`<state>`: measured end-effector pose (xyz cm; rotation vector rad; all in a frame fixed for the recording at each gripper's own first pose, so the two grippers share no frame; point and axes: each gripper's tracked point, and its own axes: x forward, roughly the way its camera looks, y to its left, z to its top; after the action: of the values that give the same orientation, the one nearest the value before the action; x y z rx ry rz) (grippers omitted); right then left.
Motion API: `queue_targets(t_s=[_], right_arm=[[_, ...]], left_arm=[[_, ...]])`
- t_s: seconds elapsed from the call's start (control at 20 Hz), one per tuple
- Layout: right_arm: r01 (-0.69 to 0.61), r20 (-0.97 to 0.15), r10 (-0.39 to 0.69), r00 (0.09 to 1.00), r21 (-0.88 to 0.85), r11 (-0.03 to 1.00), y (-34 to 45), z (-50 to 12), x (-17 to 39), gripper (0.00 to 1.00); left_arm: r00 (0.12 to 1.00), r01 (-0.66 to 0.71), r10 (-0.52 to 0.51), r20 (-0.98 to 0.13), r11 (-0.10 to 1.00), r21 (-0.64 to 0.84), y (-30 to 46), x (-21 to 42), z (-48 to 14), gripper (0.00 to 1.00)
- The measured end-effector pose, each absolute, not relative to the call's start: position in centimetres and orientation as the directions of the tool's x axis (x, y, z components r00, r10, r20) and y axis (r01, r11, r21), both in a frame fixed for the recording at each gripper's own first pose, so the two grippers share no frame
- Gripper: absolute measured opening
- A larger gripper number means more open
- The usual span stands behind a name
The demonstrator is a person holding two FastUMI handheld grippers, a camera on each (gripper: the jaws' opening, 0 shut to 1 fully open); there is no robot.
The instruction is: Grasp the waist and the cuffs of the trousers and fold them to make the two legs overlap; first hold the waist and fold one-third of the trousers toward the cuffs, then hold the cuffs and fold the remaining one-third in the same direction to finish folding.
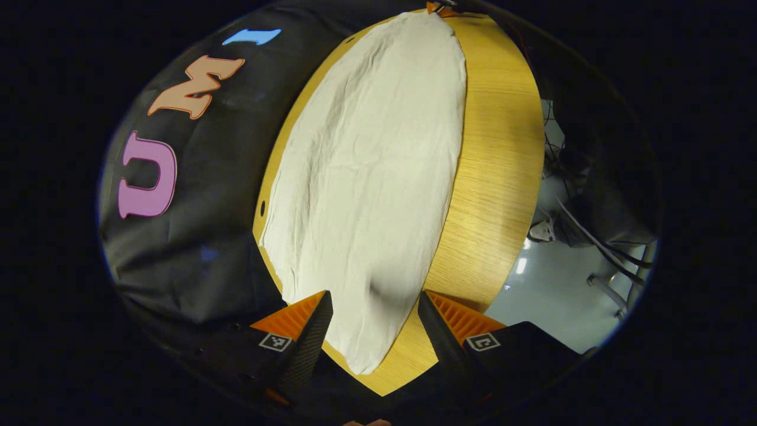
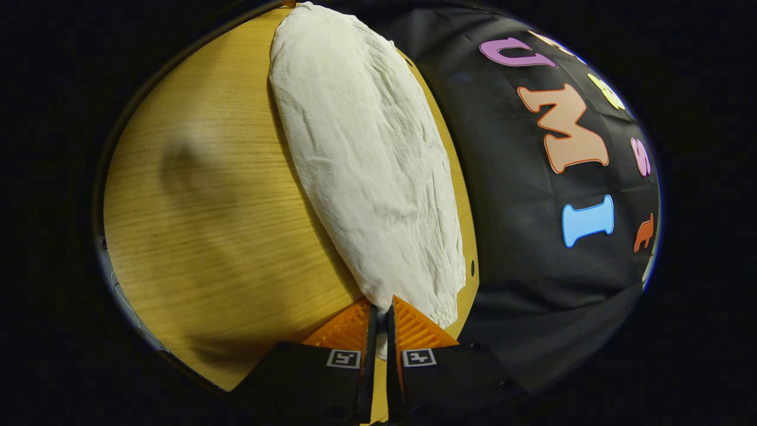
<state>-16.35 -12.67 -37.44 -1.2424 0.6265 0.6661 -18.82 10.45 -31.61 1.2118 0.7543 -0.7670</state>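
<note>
wooden table — pale trousers lying flat

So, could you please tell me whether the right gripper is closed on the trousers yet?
Yes: the right gripper has its jaws pinched on the near end of the trousers, which lie flat on the table.

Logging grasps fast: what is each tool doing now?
Left tool: open, fingers either side of the trousers' near end.
Right tool: closed on the trousers' edge.
</note>
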Motion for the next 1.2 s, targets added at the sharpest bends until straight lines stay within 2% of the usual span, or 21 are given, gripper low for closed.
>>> queue_targets(t_s=[0.15, 0.3, 0.35, 0.4, 0.45, 0.5, 0.6, 0.65, 0.7, 0.8, 1.0, 1.2], right_arm=[[-0.742, -0.738, 0.107, 0.666, -0.641, 0.196, -12.7, -37.4, -16.3, 0.12], [-0.737, -0.735, 0.096, 0.671, -0.646, 0.198, -12.8, -37.4, -16.3, 0.12], [-0.736, -0.735, 0.092, 0.671, -0.647, 0.200, -12.7, -37.4, -16.2, 0.12], [-0.735, -0.735, 0.088, 0.672, -0.647, 0.203, -12.8, -37.4, -16.3, 0.12], [-0.735, -0.736, 0.086, 0.672, -0.647, 0.205, -12.9, -37.4, -16.2, 0.12], [-0.735, -0.737, 0.084, 0.670, -0.645, 0.209, -12.7, -37.4, -16.2, 0.12], [-0.741, -0.744, 0.081, 0.663, -0.636, 0.217, -12.8, -37.4, -16.2, 0.11], [-0.746, -0.751, 0.081, 0.656, -0.628, 0.222, -12.8, -37.3, -16.2, 0.11], [-0.752, -0.758, 0.081, 0.648, -0.618, 0.228, -12.9, -37.4, -16.2, 0.12], [-0.762, -0.771, 0.074, 0.632, -0.601, 0.242, -13.1, -37.3, -16.2, 0.12], [-0.725, -0.736, 0.079, 0.673, -0.634, 0.267, -13.1, -34.6, -14.4, 0.11], [-0.651, -0.668, 0.072, 0.741, -0.687, 0.322, -12.9, -31.1, -11.6, 0.11]], left_arm=[[0.530, 0.844, -0.097, -0.843, 0.159, 0.512, 10.3, -17.4, -32.3, 0.88], [0.543, 0.836, -0.080, -0.836, 0.151, 0.528, 10.1, -16.2, -32.4, 0.70], [0.539, 0.838, -0.077, -0.839, 0.152, 0.524, 10.2, -15.9, -32.8, 0.71], [0.532, 0.841, -0.074, -0.843, 0.162, 0.516, 10.2, -15.9, -33.2, 0.65], [0.523, 0.845, -0.068, -0.850, 0.168, 0.507, 10.3, -16.0, -33.5, 0.58], [0.517, 0.849, -0.062, -0.854, 0.169, 0.501, 10.2, -16.2, -33.7, 0.42], [0.498, 0.858, -0.055, -0.865, 0.177, 0.483, 10.1, -16.7, -34.0, 0.24], [0.490, 0.860, -0.047, -0.871, 0.191, 0.473, 10.3, -16.6, -34.2, 0.18], [0.494, 0.855, -0.045, -0.868, 0.203, 0.477, 10.2, -16.5, -34.1, 0.02], [0.502, 0.839, -0.039, -0.864, 0.264, 0.475, 10.3, -16.4, -34.1, 0.00], [0.474, 0.804, -0.035, -0.880, 0.424, 0.416, 10.4, -16.4, -33.8, 0.00], [0.546, 0.731, -0.016, -0.837, 0.497, 0.467, 10.2, -13.5, -31.4, 0.00]])
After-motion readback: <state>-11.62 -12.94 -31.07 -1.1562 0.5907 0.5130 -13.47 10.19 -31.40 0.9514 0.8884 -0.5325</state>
